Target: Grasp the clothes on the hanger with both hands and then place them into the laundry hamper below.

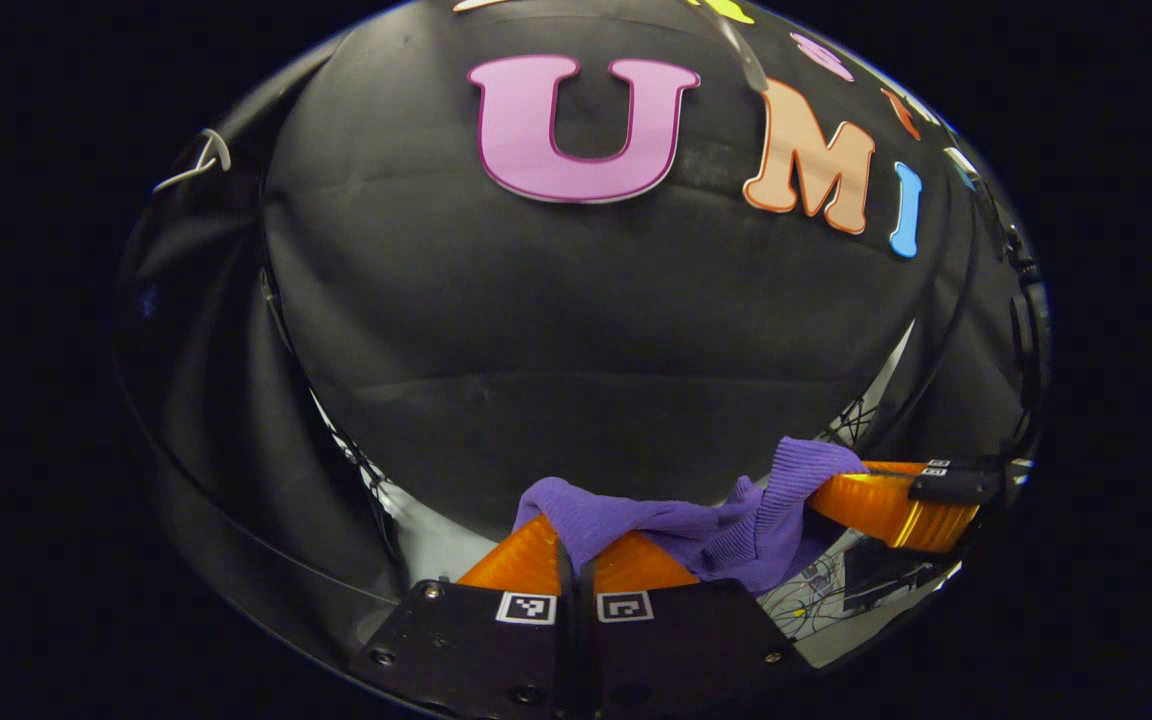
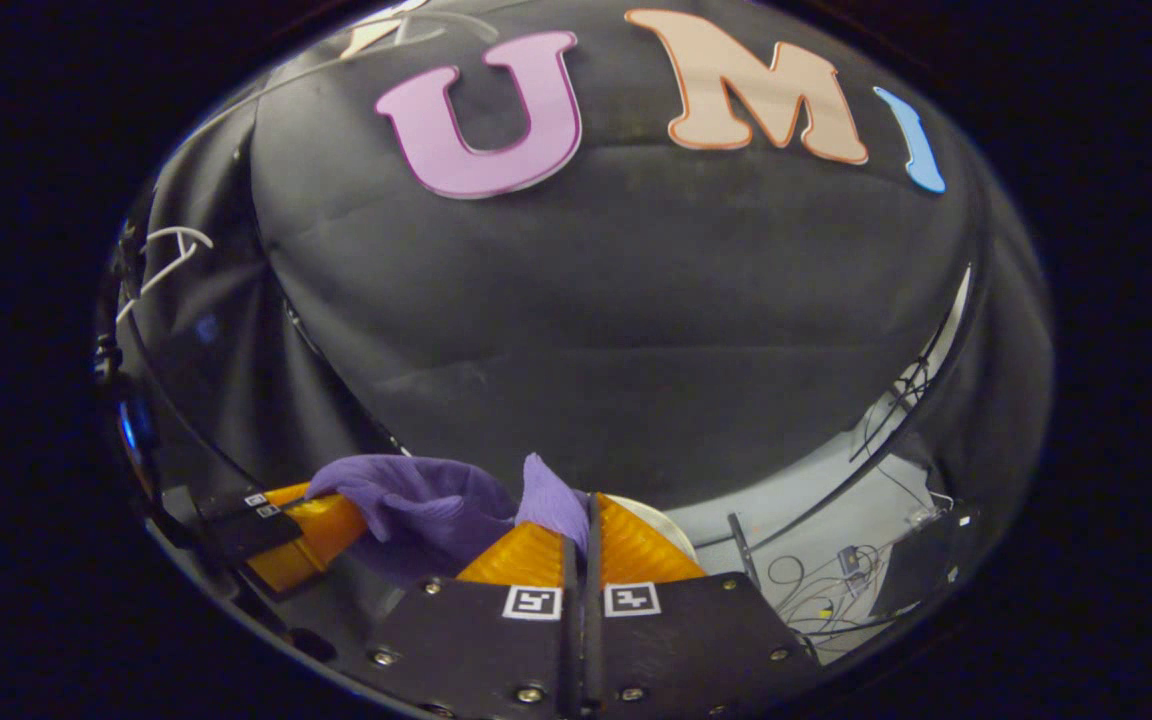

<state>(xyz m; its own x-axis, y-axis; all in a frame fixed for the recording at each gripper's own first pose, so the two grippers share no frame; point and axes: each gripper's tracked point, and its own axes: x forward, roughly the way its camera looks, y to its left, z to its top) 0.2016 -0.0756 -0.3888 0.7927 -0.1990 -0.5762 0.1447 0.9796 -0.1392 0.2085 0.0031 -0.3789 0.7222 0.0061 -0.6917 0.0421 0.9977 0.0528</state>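
A purple knitted garment (image 1: 726,530) hangs stretched between both grippers, in front of the black cloth wall. My left gripper (image 1: 576,548) is shut on one bunched end of it, at the bottom of the left gripper view. The right gripper (image 1: 841,490) shows farther right there, pinching the other end. In the right gripper view, my right gripper (image 2: 581,525) is shut on a fold of the purple garment (image 2: 416,505). The left gripper (image 2: 331,520) grips it at the lower left. A pale curved rim (image 2: 671,525) peeks out behind the right fingers; I cannot tell whether it is the hamper.
White wire hangers (image 1: 198,160) (image 2: 164,255) hang at the upper left against the side curtain. Light floor with loose cables (image 2: 836,580) and a dark box lies at the lower right. The black wall stands close ahead.
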